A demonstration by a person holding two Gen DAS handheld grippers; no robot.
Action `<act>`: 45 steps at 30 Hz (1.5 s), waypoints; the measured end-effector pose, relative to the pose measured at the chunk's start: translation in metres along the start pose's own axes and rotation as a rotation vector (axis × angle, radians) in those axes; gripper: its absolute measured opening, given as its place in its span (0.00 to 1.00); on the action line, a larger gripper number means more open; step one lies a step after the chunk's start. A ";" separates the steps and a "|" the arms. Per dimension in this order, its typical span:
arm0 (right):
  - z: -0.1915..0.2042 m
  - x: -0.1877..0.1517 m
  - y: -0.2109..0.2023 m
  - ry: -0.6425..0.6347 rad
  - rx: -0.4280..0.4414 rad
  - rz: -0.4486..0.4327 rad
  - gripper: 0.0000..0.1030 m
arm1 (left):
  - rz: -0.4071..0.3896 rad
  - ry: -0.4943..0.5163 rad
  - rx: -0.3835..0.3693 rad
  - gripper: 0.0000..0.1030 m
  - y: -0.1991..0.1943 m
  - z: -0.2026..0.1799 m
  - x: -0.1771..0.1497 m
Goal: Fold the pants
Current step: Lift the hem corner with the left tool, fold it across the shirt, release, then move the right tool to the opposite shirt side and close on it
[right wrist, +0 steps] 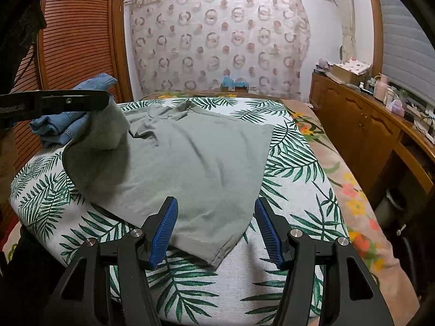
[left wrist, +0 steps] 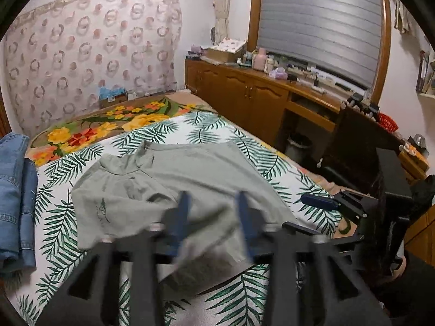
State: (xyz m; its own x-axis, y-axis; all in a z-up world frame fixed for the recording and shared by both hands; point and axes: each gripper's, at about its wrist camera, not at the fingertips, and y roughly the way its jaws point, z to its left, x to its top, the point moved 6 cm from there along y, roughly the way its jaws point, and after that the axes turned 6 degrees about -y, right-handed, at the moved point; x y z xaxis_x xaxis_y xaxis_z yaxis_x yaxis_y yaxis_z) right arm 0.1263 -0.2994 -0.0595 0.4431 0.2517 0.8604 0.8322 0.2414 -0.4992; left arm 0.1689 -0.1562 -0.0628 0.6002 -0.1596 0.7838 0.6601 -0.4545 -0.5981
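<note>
Grey-green pants [right wrist: 195,163] lie spread on the leaf-print sheet [right wrist: 299,179] of the bed; they also show in the left wrist view [left wrist: 190,179]. My left gripper [left wrist: 214,217] is blurred, its jaws apart, with a lifted fold of the pants between and below its blue pads [left wrist: 185,212]. In the right wrist view that gripper [right wrist: 103,100] holds a raised corner of the pants at the left. My right gripper [right wrist: 216,225] is open, its blue pads [right wrist: 165,231] on either side of the near hem, just above it.
Folded blue jeans [left wrist: 16,195] lie at the bed's left edge, also in the right wrist view [right wrist: 70,119]. A wooden cabinet [right wrist: 361,125] with bottles and boxes runs along the right. A floral blanket [left wrist: 108,125] covers the far bed. A louvred wardrobe door [right wrist: 78,32] stands on the left.
</note>
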 end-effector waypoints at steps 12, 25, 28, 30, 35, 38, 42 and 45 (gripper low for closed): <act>0.004 0.003 0.004 -0.016 0.035 0.002 0.59 | -0.005 -0.056 0.093 0.71 -0.005 0.045 -0.022; 0.011 0.016 0.019 -0.048 0.061 -0.002 0.49 | 0.086 -0.138 0.201 0.71 0.018 0.092 -0.069; 0.015 0.020 0.023 -0.050 0.081 0.001 0.49 | 0.102 -0.138 0.201 0.71 0.021 0.093 -0.075; 0.017 0.021 0.026 -0.057 0.093 0.003 0.49 | 0.112 -0.137 0.202 0.71 0.023 0.093 -0.080; 0.024 0.017 0.036 -0.070 0.130 0.036 0.44 | 0.135 -0.142 0.217 0.71 0.029 0.099 -0.086; 0.024 0.016 0.045 -0.078 0.147 0.063 0.38 | 0.136 -0.152 0.211 0.71 0.029 0.101 -0.086; 0.025 0.017 0.053 -0.071 0.182 0.088 0.34 | 0.158 -0.172 0.198 0.71 0.033 0.104 -0.088; 0.026 0.019 0.059 -0.068 0.197 0.105 0.33 | 0.153 -0.179 0.194 0.71 0.033 0.104 -0.087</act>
State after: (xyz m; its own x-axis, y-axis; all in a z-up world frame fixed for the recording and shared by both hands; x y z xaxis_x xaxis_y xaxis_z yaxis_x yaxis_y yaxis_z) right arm 0.1751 -0.2563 -0.0753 0.4950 0.3458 0.7971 0.6984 0.3873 -0.6018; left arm 0.1851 -0.0662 -0.1684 0.7580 -0.0488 0.6505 0.6195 -0.2582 -0.7413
